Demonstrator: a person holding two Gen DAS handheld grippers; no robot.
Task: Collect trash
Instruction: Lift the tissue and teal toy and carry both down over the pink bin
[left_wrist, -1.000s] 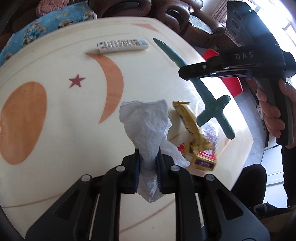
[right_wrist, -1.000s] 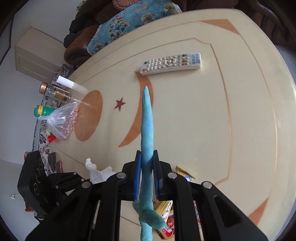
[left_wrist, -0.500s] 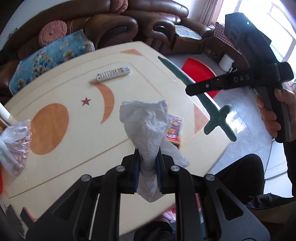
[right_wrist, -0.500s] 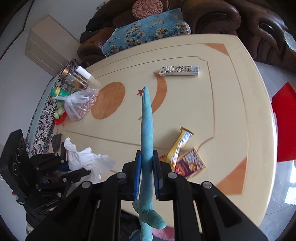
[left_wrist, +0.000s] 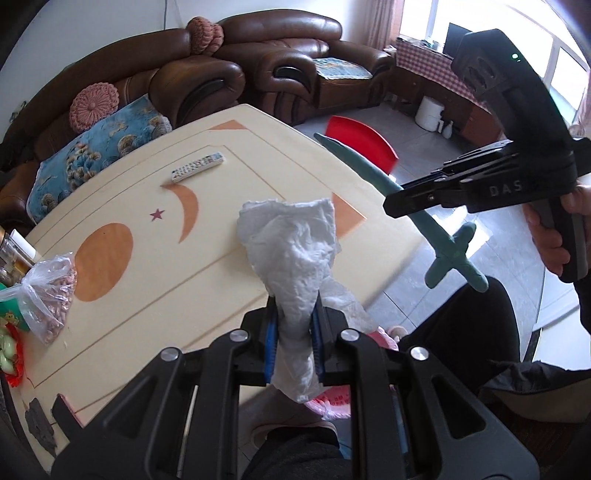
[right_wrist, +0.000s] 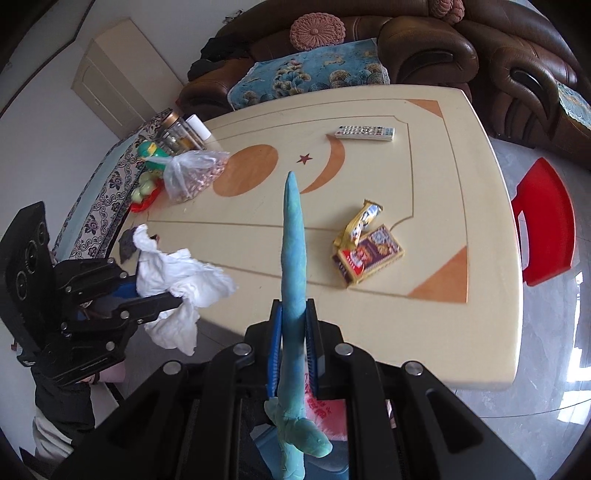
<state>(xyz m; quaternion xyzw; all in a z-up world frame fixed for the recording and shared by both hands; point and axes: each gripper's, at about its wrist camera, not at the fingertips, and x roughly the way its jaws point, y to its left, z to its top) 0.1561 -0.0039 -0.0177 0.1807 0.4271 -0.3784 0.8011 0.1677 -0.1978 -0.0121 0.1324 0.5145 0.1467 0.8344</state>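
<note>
Both grippers have lifted and pulled back from the cream table (right_wrist: 436, 332) since the earlier frames, so far more of the room now shows and the snack wrapper and box sit farther off. At about nine o'clock in the right wrist view, the left gripper (left_wrist: 293, 334) is clamped on a crumpled white tissue (left_wrist: 291, 254); its jaws are narrow, pinching the wad near its lower end while the rest fans out above. It looks featherlight, soft and easily torn, so a firm pinch on the bunched middle suits it best. At centre, the right gripper (right_wrist: 293, 341) is closed around a teal sword-shaped toy (right_wrist: 293, 243), gripped on the blade just above the crossguard, tip toward twelve o'clock. That toy looks soft and slightly bendy, light, unlikely to slip. At two o'clock on the table, a yellow snack wrapper (right_wrist: 360, 223) leans on a red-and-purple box (right_wrist: 369, 258); both appear thin, light and crushable, and are not yet collected.
</note>
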